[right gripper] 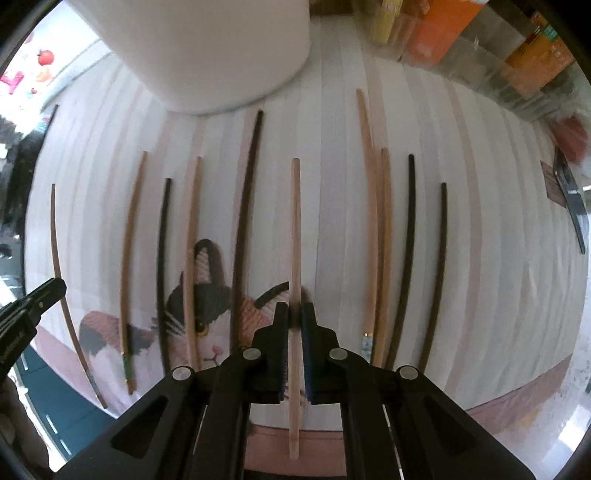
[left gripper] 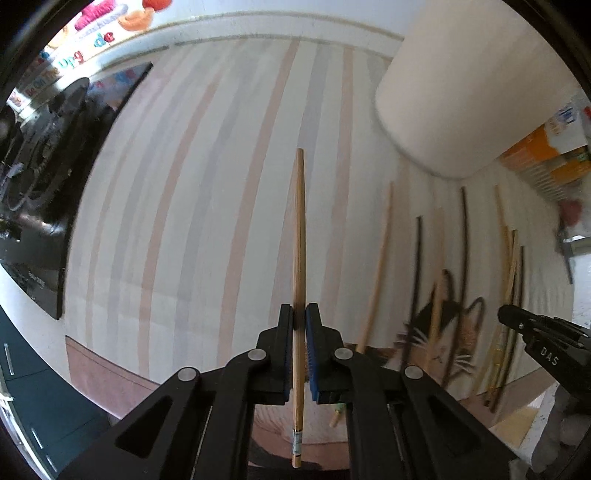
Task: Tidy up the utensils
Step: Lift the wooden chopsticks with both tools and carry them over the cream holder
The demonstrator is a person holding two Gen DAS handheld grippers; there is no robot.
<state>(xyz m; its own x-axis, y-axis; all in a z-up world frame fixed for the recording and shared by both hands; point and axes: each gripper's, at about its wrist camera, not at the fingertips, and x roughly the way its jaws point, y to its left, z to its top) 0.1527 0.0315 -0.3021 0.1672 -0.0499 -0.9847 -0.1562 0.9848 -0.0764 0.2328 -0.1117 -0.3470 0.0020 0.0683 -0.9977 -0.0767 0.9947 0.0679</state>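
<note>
Left wrist view, left to right:
- Black appliance [left gripper: 44, 177] at the far left edge, blurred.
- Striped mat [left gripper: 184, 221] covering the table — pale with pink and grey bands.
- Left tool [left gripper: 299, 317], closed on a light wooden chopstick [left gripper: 300, 240]; the stick runs lengthwise between the blue pads, its banded end toward the camera, and it is held above the mat.
- White cylinder [left gripper: 454, 96] upright on the mat, upper right.
- Loose chopsticks, light and dark, lying side by side on the mat beyond the cylinder, across a cat picture [left gripper: 443, 332].
- Right tool's black tip at the far right edge.

Right wrist view, left to right:
- Left tool's tip at the left edge.
- Five chopsticks lying roughly parallel on the mat — brown, light, black, light, dark.
- Right tool [right gripper: 295, 317], closed on a plain light chopstick [right gripper: 294, 229], held above the mat.
- Four more chopsticks lying to its right: two light ones touching, then two black ones apart.
- Orange boxes [right gripper: 443, 33] along the top right, blurred.
</note>
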